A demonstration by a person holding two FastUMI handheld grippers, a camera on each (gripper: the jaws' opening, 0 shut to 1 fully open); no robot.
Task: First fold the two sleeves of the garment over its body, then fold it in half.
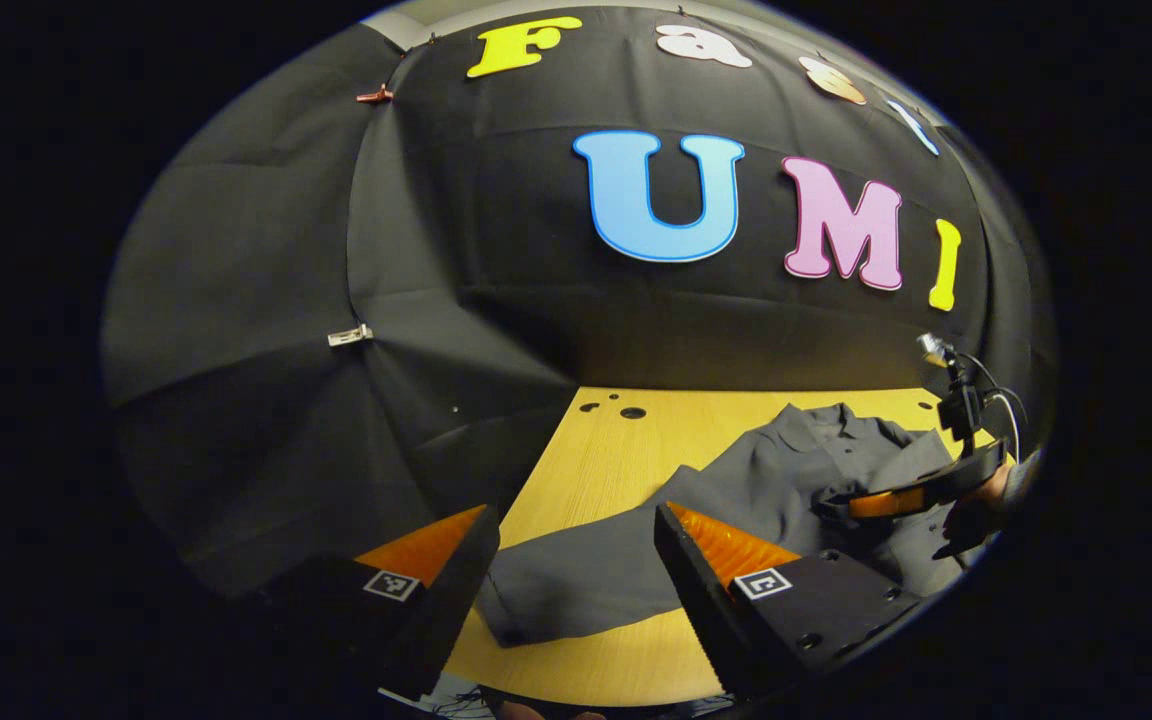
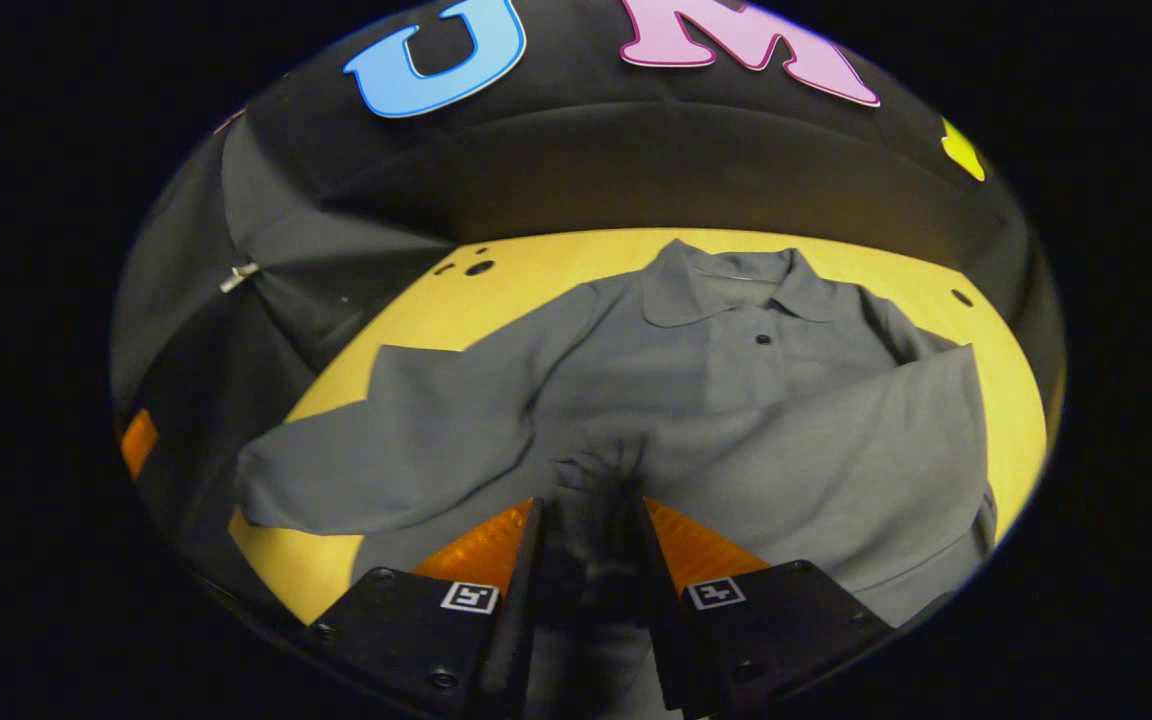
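A grey long-sleeved polo shirt lies collar-away on the yellow wooden table. My right gripper is shut on the bunched cuff of one sleeve, which lies pulled across the shirt's body. The other sleeve stretches flat out to the left. In the left gripper view, my left gripper hangs open just above the end of that outstretched sleeve, nothing between its fingers. The right gripper shows farther off over the shirt, held by a hand.
Small holes mark the table's far left corner. The black cloth wall rises close behind and to the left of the table, with a metal clip on it. The table's near edge lies just past the sleeve end.
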